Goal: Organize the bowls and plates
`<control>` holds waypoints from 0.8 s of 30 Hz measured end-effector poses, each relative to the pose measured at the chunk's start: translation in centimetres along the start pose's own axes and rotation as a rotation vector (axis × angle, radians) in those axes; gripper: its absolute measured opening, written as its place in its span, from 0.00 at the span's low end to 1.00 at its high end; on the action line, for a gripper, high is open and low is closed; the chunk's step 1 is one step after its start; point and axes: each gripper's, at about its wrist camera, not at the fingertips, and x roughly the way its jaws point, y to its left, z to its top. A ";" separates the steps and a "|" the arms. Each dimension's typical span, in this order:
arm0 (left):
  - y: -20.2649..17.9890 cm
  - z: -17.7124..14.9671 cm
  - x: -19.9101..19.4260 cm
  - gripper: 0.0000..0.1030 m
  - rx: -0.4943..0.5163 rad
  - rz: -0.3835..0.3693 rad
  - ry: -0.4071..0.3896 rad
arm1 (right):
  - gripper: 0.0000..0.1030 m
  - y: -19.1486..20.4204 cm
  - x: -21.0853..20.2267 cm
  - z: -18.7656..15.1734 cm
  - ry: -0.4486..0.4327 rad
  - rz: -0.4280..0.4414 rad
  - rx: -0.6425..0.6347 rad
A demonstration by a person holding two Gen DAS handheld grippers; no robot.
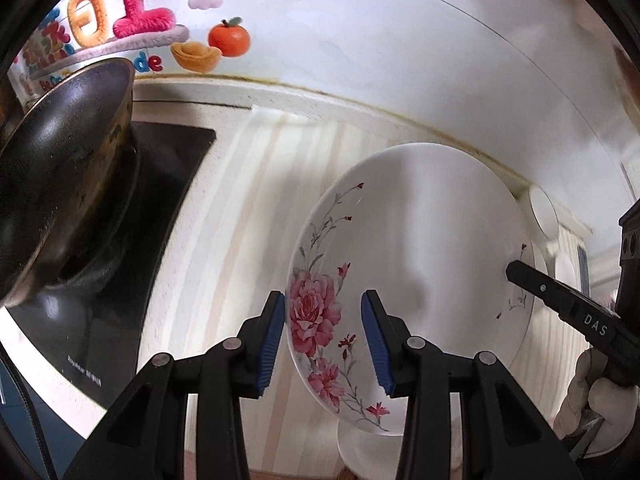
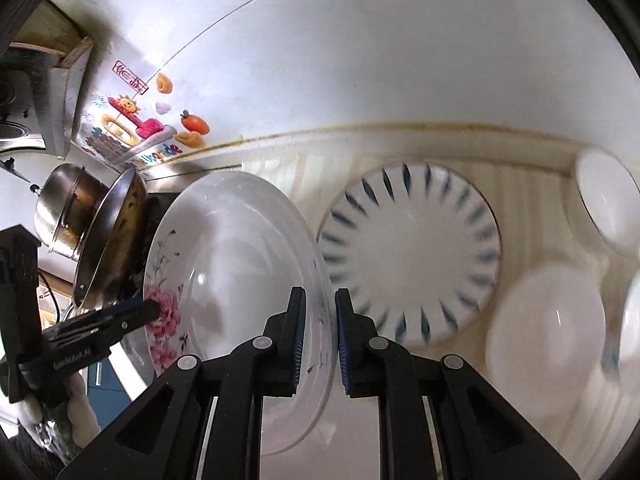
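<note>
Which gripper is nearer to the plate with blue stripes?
The right. The right gripper, at the flower plate's rim, has the striped plate just beyond its fingertips. The left gripper is at that plate's far rim, toward the pan.

I see a glossy white wall [image 2: 400, 60] catching soft glare, with colourful cartoon stickers [image 1: 132, 20] on it. Below it runs a pale striped worktop [image 1: 256, 184] beside a black hob [image 1: 160, 184].
</note>
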 end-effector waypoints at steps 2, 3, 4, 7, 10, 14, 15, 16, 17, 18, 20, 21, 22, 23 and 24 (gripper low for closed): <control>-0.4 -1.2 -0.2 0.36 0.016 -0.013 0.018 | 0.16 -0.6 -1.5 -2.1 0.001 0.005 0.025; -0.7 -1.8 -0.2 0.36 0.028 -0.017 0.028 | 0.16 -0.9 -2.1 -3.0 0.000 0.006 0.041; -1.0 -2.5 -0.2 0.36 0.041 -0.023 0.039 | 0.16 -1.1 -2.7 -4.1 -0.001 0.007 0.056; -1.8 -4.1 0.5 0.36 0.069 -0.035 0.070 | 0.16 -1.7 -3.9 -7.1 -0.004 0.005 0.100; -2.4 -5.5 1.6 0.36 0.093 -0.045 0.109 | 0.16 -2.9 -5.0 -9.9 -0.001 0.003 0.144; -3.5 -6.8 3.0 0.36 0.132 -0.033 0.143 | 0.16 -4.5 -5.4 -13.5 0.018 -0.007 0.196; -3.7 -7.1 3.4 0.36 0.140 -0.030 0.152 | 0.16 -4.9 -5.3 -14.2 0.026 -0.009 0.205; -3.7 -7.2 3.8 0.36 0.142 -0.031 0.159 | 0.16 -5.3 -5.1 -14.8 0.033 -0.010 0.219; -3.8 -7.3 4.2 0.36 0.144 -0.031 0.167 | 0.16 -5.5 -4.8 -15.2 0.040 -0.014 0.223; -4.1 -7.5 4.3 0.36 0.148 -0.030 0.173 | 0.16 -5.8 -4.7 -15.8 0.047 -0.019 0.229; -4.4 -7.8 4.7 0.36 0.161 -0.023 0.180 | 0.16 -6.5 -4.4 -16.5 0.058 -0.022 0.245; -4.6 -8.0 4.9 0.35 0.169 -0.017 0.181 | 0.16 -6.8 -4.2 -16.9 0.061 -0.024 0.252; -4.8 -8.0 5.1 0.33 0.177 -0.039 0.180 | 0.16 -7.0 -4.1 -17.0 0.064 -0.027 0.256; -5.1 -8.0 5.0 0.32 0.181 -0.060 0.179 | 0.16 -7.2 -3.9 -17.3 0.070 -0.028 0.260; -5.6 -8.0 4.8 0.32 0.196 -0.063 0.175 | 0.15 -7.4 -3.8 -17.6 0.075 -0.021 0.264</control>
